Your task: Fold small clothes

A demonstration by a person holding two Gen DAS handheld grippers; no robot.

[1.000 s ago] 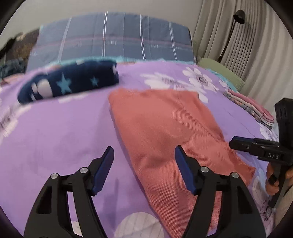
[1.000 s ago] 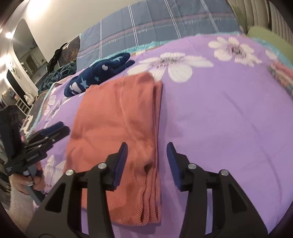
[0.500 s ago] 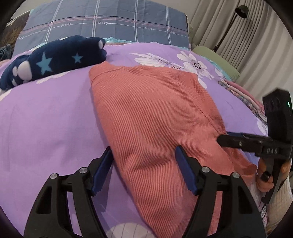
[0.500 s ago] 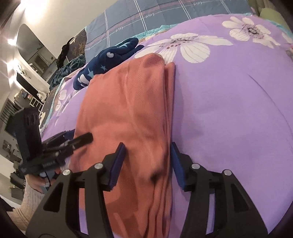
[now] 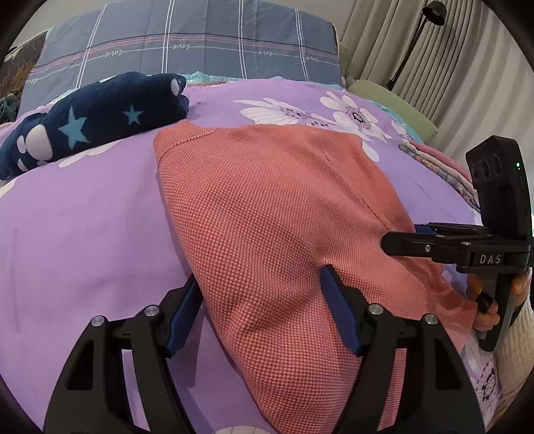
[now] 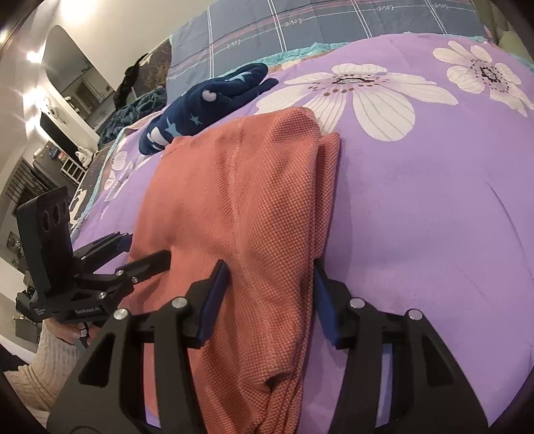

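Coral knit garment [image 5: 273, 213], folded lengthwise, lying flat on purple floral bedspread [image 5: 83, 233], layered right edge

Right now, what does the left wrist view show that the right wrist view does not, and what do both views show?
Only the left wrist view shows the floor lamp, the curtains and the stack of folded clothes at the bed's edge. Only the right wrist view shows the arched mirror and the room's furniture beyond the bed. Both show the orange garment on the purple floral bedspread, the navy star-patterned item, the plaid pillow, and the left gripper and right gripper, each with its fingers either side of the garment's near part.
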